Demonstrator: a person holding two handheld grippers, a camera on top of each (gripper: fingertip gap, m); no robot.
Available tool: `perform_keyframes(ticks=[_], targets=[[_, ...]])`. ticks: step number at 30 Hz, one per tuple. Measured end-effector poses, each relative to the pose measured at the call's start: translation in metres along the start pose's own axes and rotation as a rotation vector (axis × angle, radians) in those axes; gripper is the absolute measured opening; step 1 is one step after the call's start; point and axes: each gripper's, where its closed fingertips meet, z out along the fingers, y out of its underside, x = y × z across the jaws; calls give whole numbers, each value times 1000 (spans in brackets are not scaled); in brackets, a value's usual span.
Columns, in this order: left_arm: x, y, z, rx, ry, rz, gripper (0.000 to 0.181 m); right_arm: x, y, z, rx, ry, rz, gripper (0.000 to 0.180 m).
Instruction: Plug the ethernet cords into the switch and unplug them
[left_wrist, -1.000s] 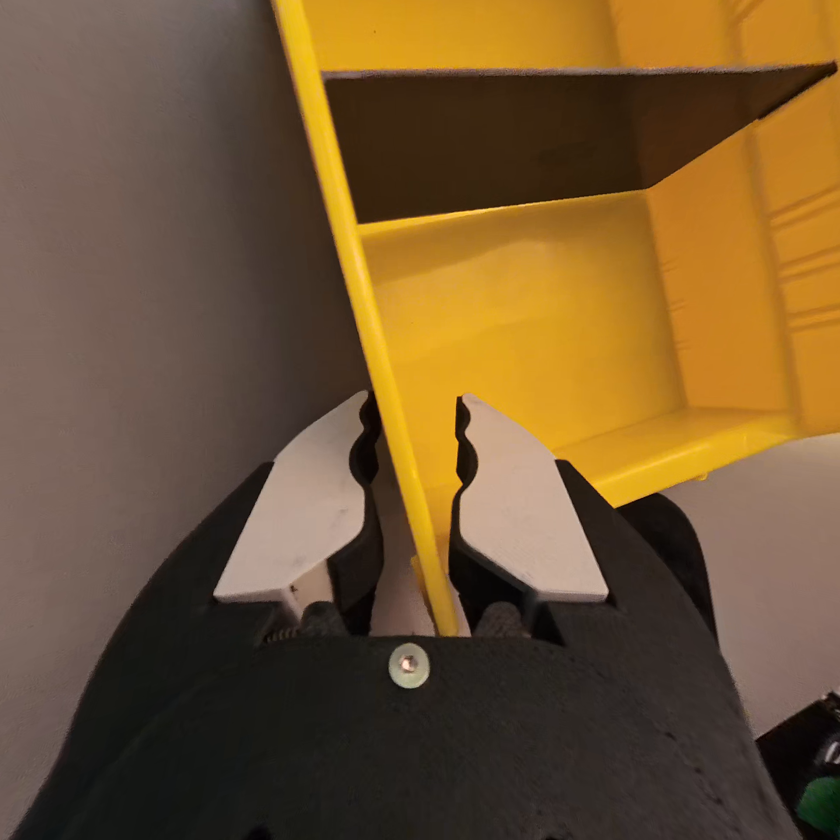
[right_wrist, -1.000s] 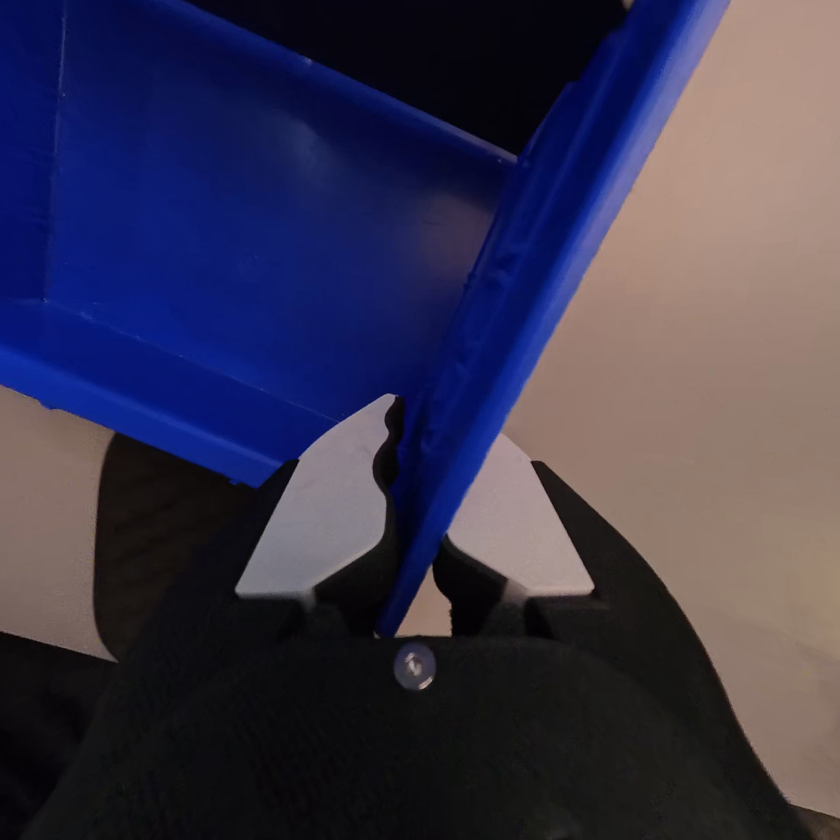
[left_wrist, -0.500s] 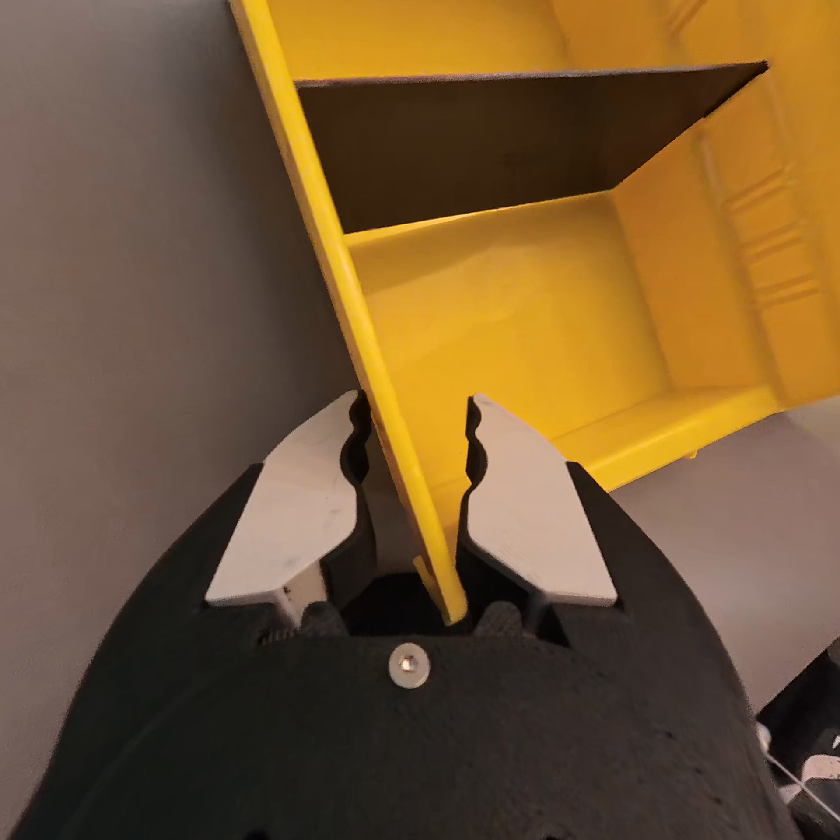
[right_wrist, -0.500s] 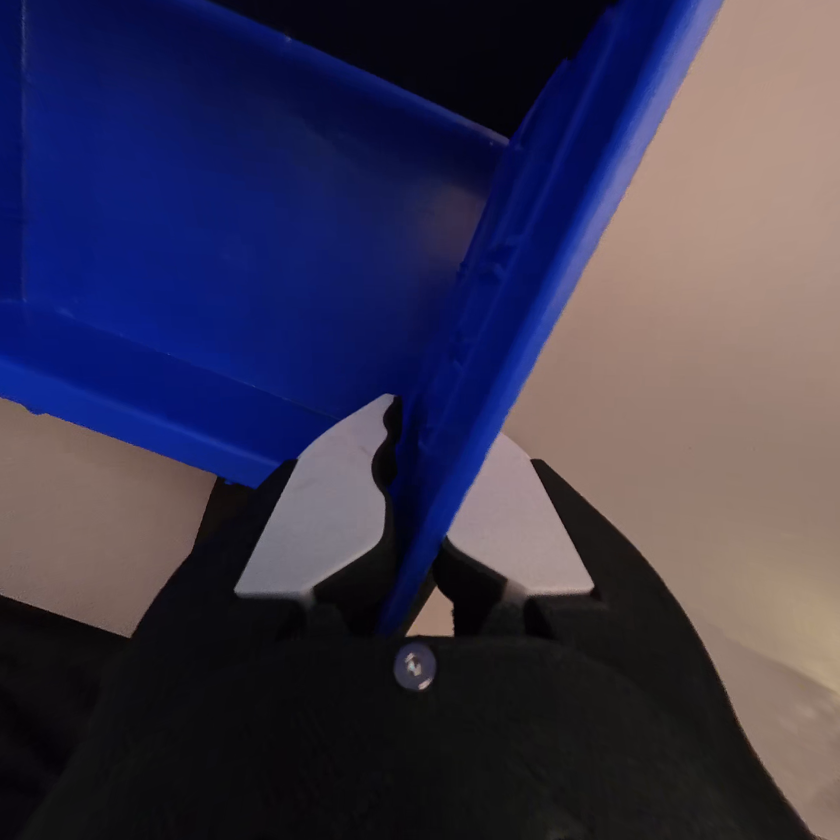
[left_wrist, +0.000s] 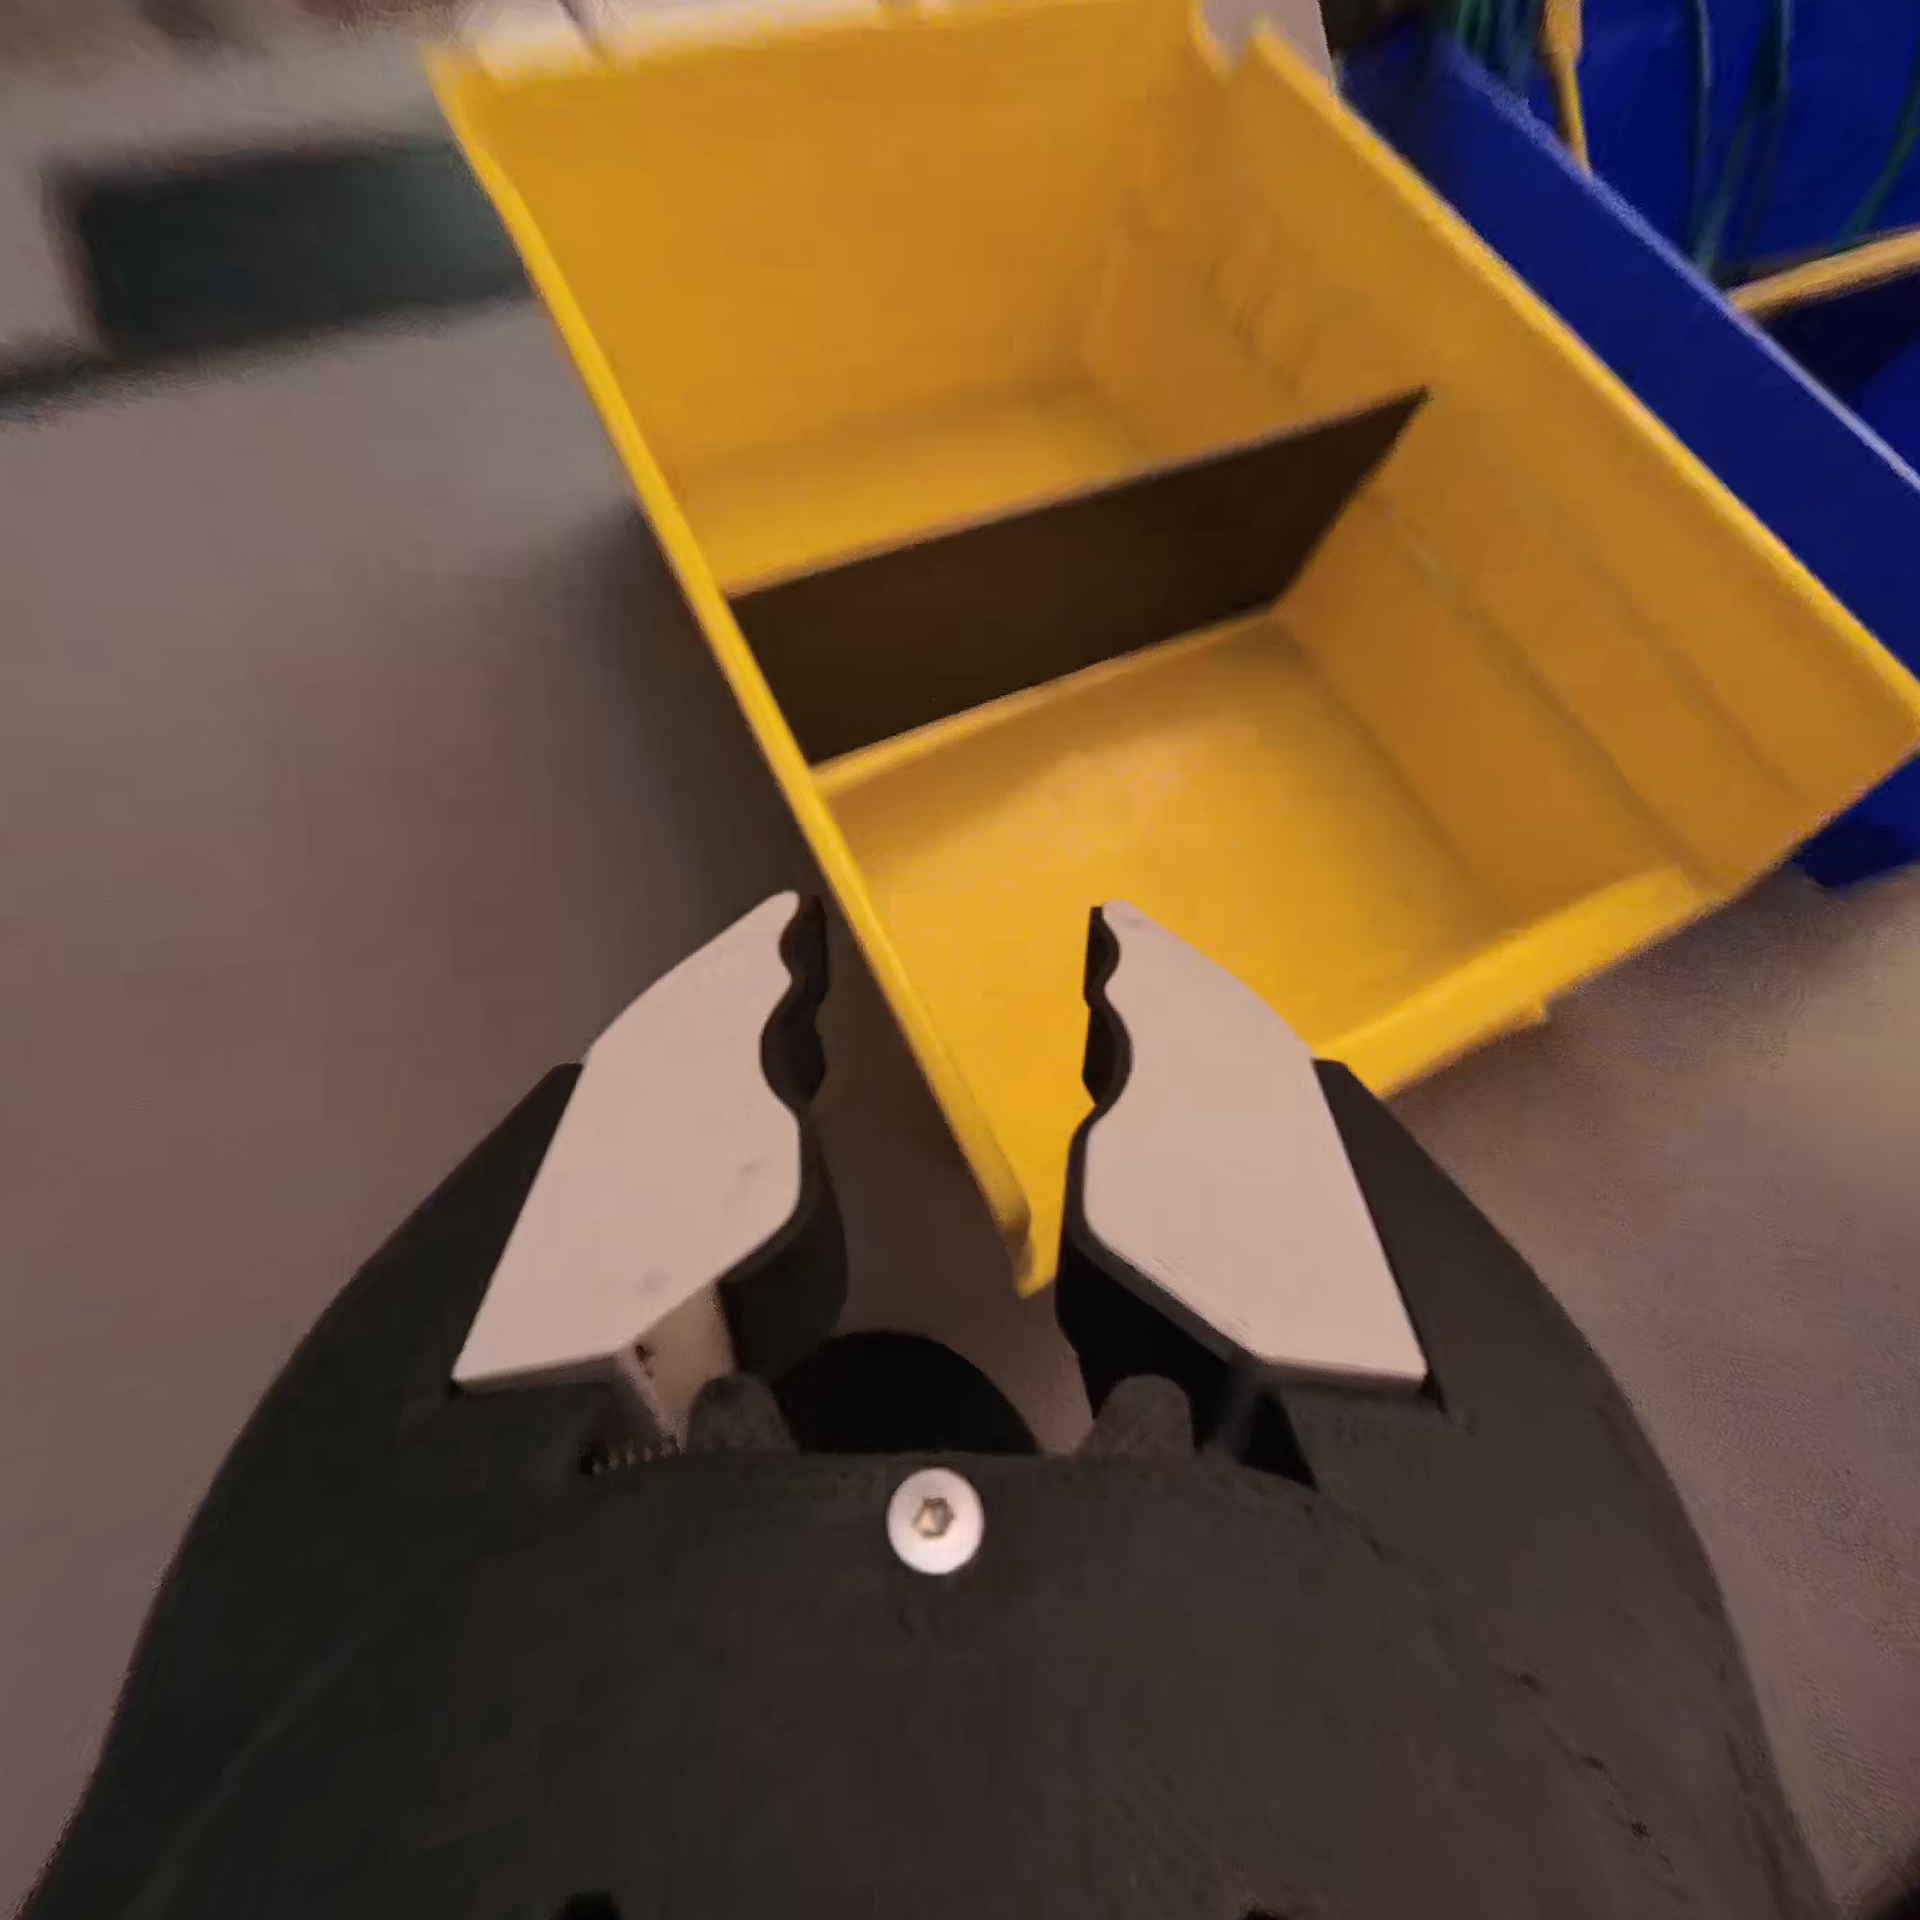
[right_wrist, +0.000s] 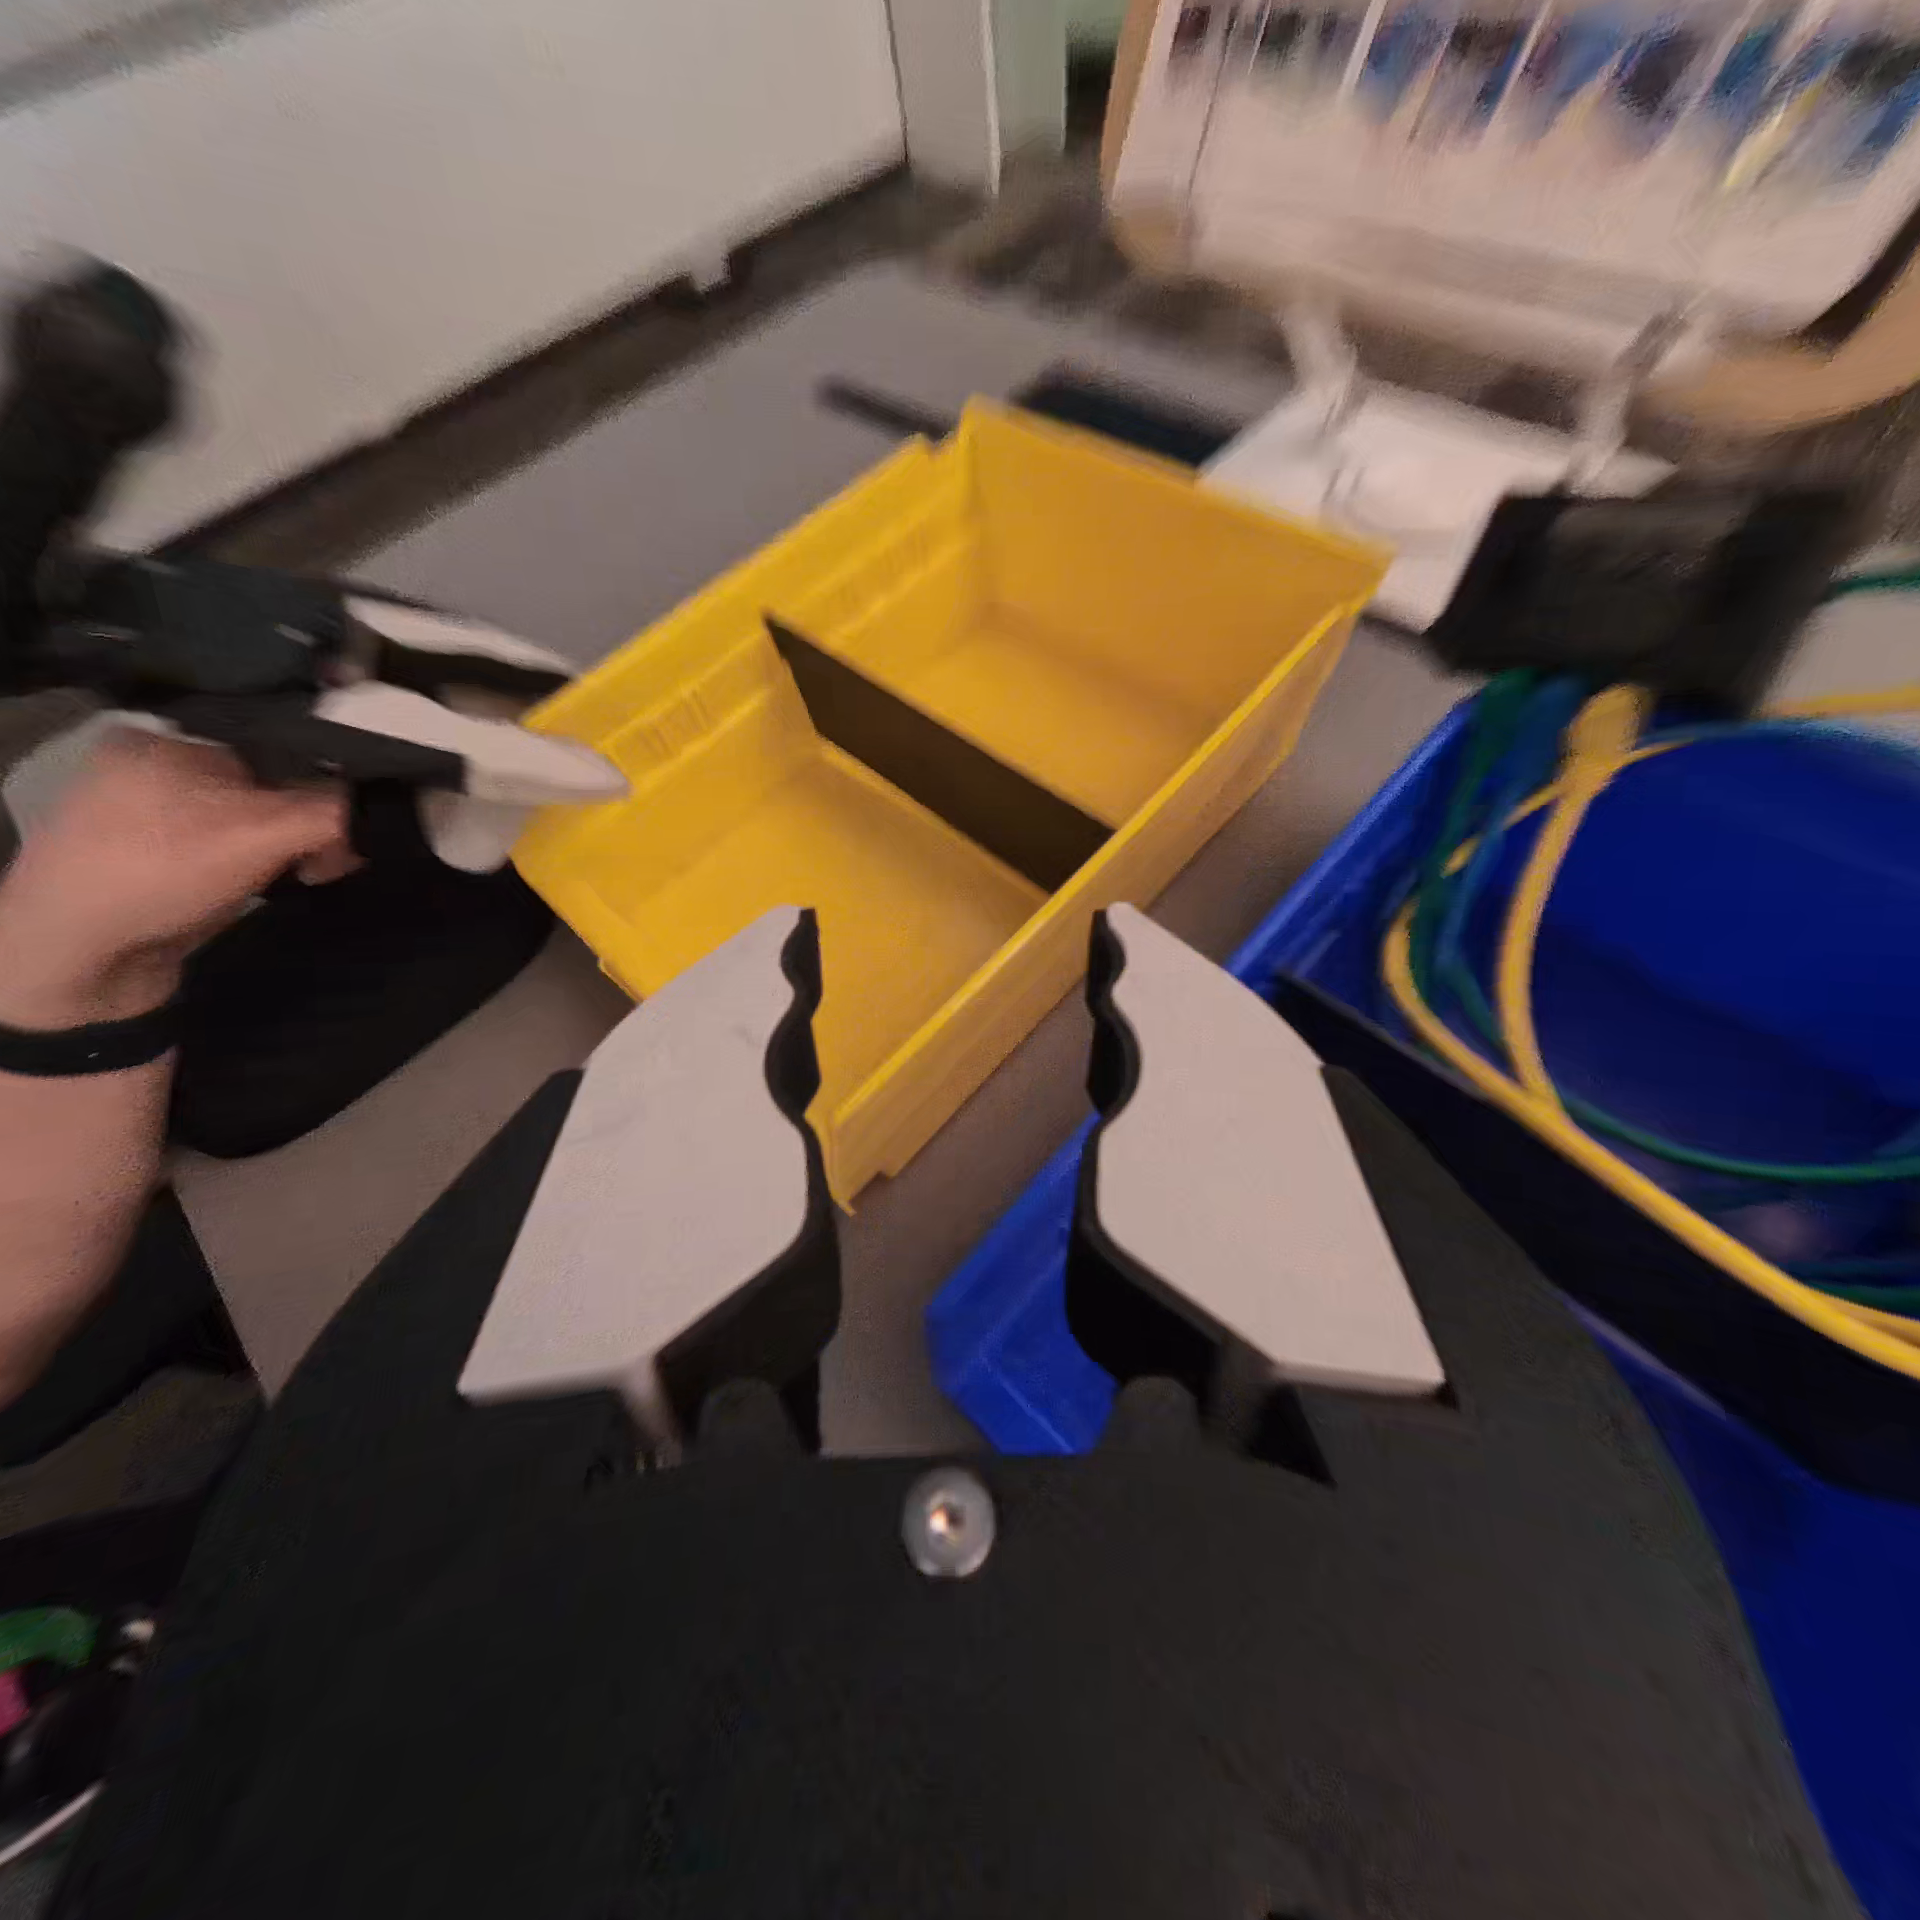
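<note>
**Two open claws flank a yellow bin as cords wait in the blue one**

The left claw (left_wrist: 956, 925) stands released, its jaws apart on either side of the near side wall of a yellow bin (left_wrist: 1195, 831), which rests on a grey surface (left_wrist: 312, 727). The wall passes between the jaws; whether it touches the right-hand one cannot be told. One dark divider (left_wrist: 1039, 613) splits the bin into two compartments, both bare. In the right wrist view the right claw (right_wrist: 954, 940) is likewise released, grasping nothing, hovering over the near corners of the yellow bin (right_wrist: 1195, 790) and a blue bin (right_wrist: 1023, 1371) just beside it. The ethernet cords (right_wrist: 1538, 997), yellow and green loops whose count cannot be told through the blur, lie inside the blue bin. A hand (right_wrist: 135, 894) holds the left claw (right_wrist: 592, 727) at the yellow bin's far side. A blurred white device (right_wrist: 1382, 488) and a black box (right_wrist: 1621, 582) sit behind. No legible writing shows.
</note>
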Motion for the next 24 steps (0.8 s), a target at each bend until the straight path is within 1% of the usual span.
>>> perform_keyframes(ticks=[1, 3, 5, 6, 7, 8, 10, 13, 14, 15, 16, 17, 18, 19, 21, 24], targets=[[-7, -11, -10, 69, -99, 50, 49, 4, 8, 24, -117, 27, 9, 51], [-12, -31, -34, 203, -285, 170, 49, 26, 22, 57, -308, 162, 2, 52], [-9, -44, -55, 306, -427, 277, 46, 25, 34, 79, -445, 154, 72, 51], [-6, -49, -63, 340, -467, 313, 42, 26, 38, 87, -495, 159, 82, 50], [-2, -52, -67, 358, -475, 322, 41, 31, 43, 93, -542, 200, 84, 50], [2, -54, -68, 365, -459, 308, 45, 32, 50, 98, -594, 218, 84, 49], [5, -56, -70, 370, -425, 268, 52, 27, 63, 108, -681, 199, 120, 49], [2, -59, -74, 371, -437, 251, 56, 34, 72, 120, -708, 242, 184, 49], [2, -60, -76, 376, -435, 248, 56, 33, 76, 125, -716, 227, 227, 46], [2, -61, -78, 380, -431, 243, 56, 30, 81, 129, -736, 211, 277, 48], [2, -61, -79, 383, -428, 238, 55, 33, 86, 131, -757, 227, 300, 44], [2, -61, -81, 385, -424, 234, 55, 39, 83, 134, -737, 253, 289, 33], [2, -61, -82, 385, -422, 229, 55, 42, 85, 135, -745, 262, 298, 29], [1, -60, -83, 381, -423, 225, 56, 46, 87, 135, -759, 277, 301, 17], [-1, -58, -86, 373, -421, 214, 56, 46, 94, 136, -807, 253, 341, 12], [-5, -54, -96, 367, -408, 177, 57, 46, 93, 139, -818, 245, 357, 8]])
